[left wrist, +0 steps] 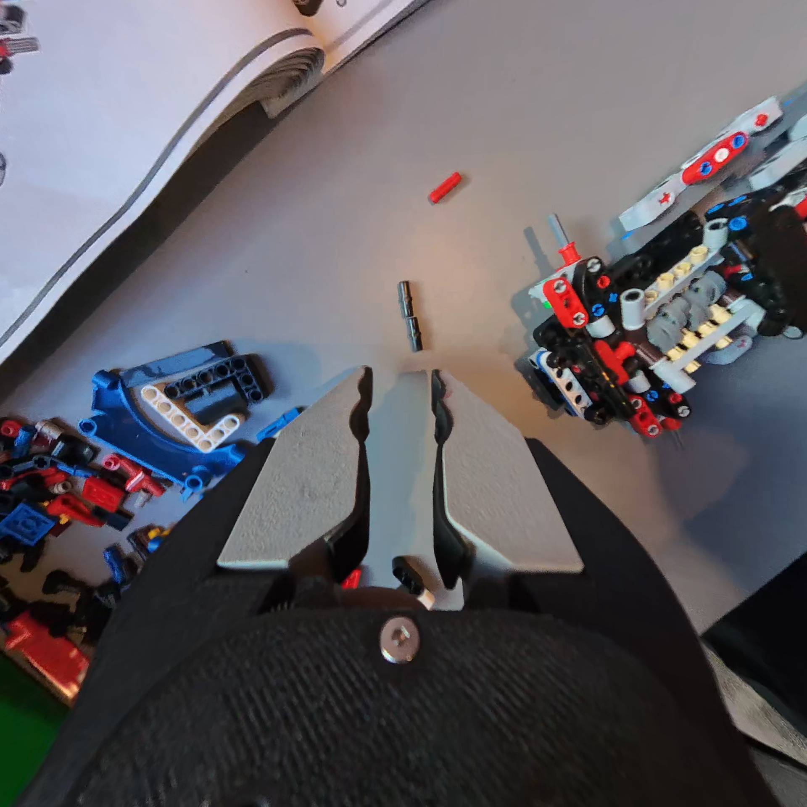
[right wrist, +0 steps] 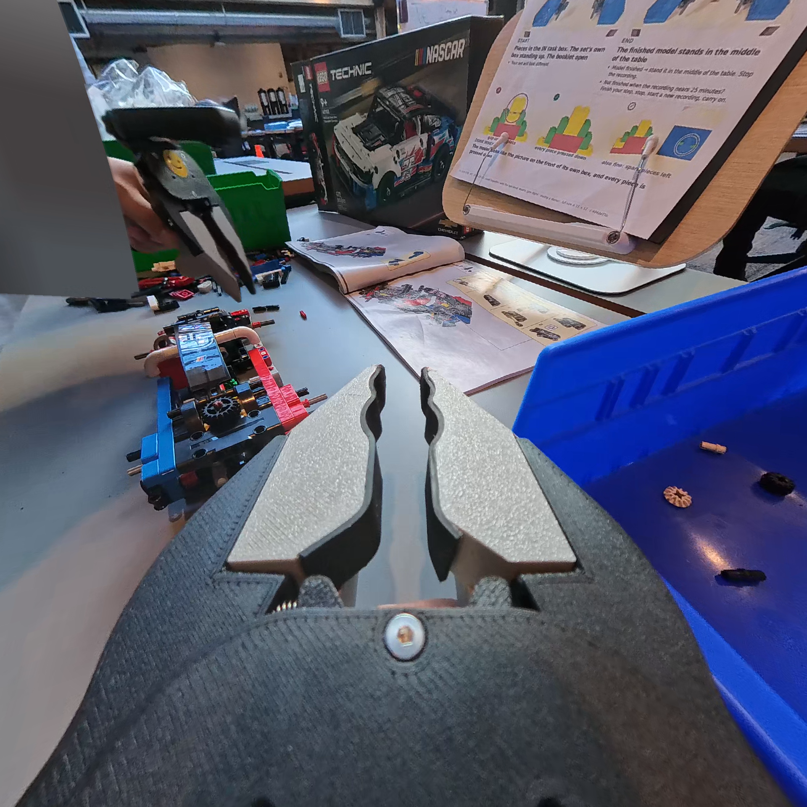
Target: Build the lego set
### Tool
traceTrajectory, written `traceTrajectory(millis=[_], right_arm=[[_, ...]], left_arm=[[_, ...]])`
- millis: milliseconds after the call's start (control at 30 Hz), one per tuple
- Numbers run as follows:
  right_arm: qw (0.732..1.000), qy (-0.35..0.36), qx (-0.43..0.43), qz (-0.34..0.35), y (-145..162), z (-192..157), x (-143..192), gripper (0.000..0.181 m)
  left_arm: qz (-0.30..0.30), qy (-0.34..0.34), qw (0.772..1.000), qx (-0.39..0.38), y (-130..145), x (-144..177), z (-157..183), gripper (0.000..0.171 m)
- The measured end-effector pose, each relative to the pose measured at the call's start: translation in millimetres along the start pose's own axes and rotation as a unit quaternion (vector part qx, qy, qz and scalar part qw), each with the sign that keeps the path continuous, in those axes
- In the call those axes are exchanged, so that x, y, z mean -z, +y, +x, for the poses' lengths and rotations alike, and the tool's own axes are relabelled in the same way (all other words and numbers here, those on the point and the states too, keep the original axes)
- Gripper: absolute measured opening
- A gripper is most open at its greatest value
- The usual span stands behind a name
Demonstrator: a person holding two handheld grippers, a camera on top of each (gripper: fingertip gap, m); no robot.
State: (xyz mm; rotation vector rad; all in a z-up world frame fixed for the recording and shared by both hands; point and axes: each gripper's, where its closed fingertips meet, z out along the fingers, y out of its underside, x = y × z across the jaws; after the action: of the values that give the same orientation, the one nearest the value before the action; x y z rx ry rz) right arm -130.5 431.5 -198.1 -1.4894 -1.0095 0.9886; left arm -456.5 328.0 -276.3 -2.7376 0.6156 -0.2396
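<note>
The part-built Lego car chassis (left wrist: 646, 323) lies on the grey table at the right of the left wrist view, and left of centre in the right wrist view (right wrist: 209, 401). My left gripper (left wrist: 401, 377) is open and empty, its tips just short of two black pins (left wrist: 409, 315) lying end to end. A red pin (left wrist: 444, 187) lies farther off. My right gripper (right wrist: 402, 377) is open and empty above the table, right of the chassis. The left gripper also shows in the right wrist view (right wrist: 246, 290), held by a hand over the loose pieces.
A heap of loose pieces with a blue curved panel (left wrist: 148, 419) lies at left. The open instruction booklet (right wrist: 419, 297) lies behind. A blue bin (right wrist: 681, 436) with a few small parts stands at right. The set's box (right wrist: 393, 131), a green bin (right wrist: 253, 205) and a sheet stand (right wrist: 611, 131) are behind. Left tips to right tips: about 35 cm. My left gripper's tips are some 8 cm from the red pin (left wrist: 444, 187). It turns up in the right wrist view (right wrist: 303, 313) as well.
</note>
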Motion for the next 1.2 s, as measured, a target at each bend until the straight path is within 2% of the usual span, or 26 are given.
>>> traceTrajectory(millis=[100, 167, 200, 267, 400, 533, 633, 700, 767, 900, 1200], right_arm=[[1.0, 0.0, 0.001, 0.0, 0, 0, 0, 0.012], [1.0, 0.0, 0.0, 0.0, 0, 0, 0, 0.012], [1.0, 0.0, 0.0, 0.0, 0, 0, 0, 0.012], [1.0, -0.001, -0.001, -0.002, 1, 0, -1, 0.013], [1.0, -0.011, 0.004, 0.001, 0, -3, -3, 0.016], [1.0, -0.023, 0.016, 0.008, -2, -8, -4, 0.019], [1.0, -0.016, 0.019, 0.012, -4, -6, -4, 0.02], [1.0, -0.011, 0.018, 0.011, -4, -2, -7, 0.02], [1.0, -0.008, 0.018, 0.006, -3, 2, -10, 0.021], [0.999, 0.008, 0.033, -0.002, -2, 9, -18, 0.021], [0.998, 0.03, 0.05, -0.012, -1, 16, -31, 0.023]], left_arm=[[0.046, -0.056, 0.997, 0.018, 1, 12, 2, 0.024], [0.145, -0.077, 0.986, 0.005, -14, 26, 20, 0.024], [0.209, -0.066, 0.976, -0.008, -22, 34, 38, 0.024], [0.296, -0.068, 0.952, -0.024, -25, 42, 63, 0.024], [0.397, -0.113, 0.911, 0.01, -21, 42, 73, 0.02], [0.481, -0.15, 0.863, -0.036, -32, 60, 85, 0.013], [0.509, -0.146, 0.847, -0.049, -38, 65, 90, 0.01], [0.528, -0.119, 0.84, -0.047, -41, 68, 93, 0.01], [0.533, -0.08, 0.841, -0.044, -40, 69, 96, 0.014], [0.541, -0.054, 0.838, -0.034, -40, 72, 95, 0.014], [0.543, -0.072, 0.836, -0.015, -40, 73, 89, 0.012]])
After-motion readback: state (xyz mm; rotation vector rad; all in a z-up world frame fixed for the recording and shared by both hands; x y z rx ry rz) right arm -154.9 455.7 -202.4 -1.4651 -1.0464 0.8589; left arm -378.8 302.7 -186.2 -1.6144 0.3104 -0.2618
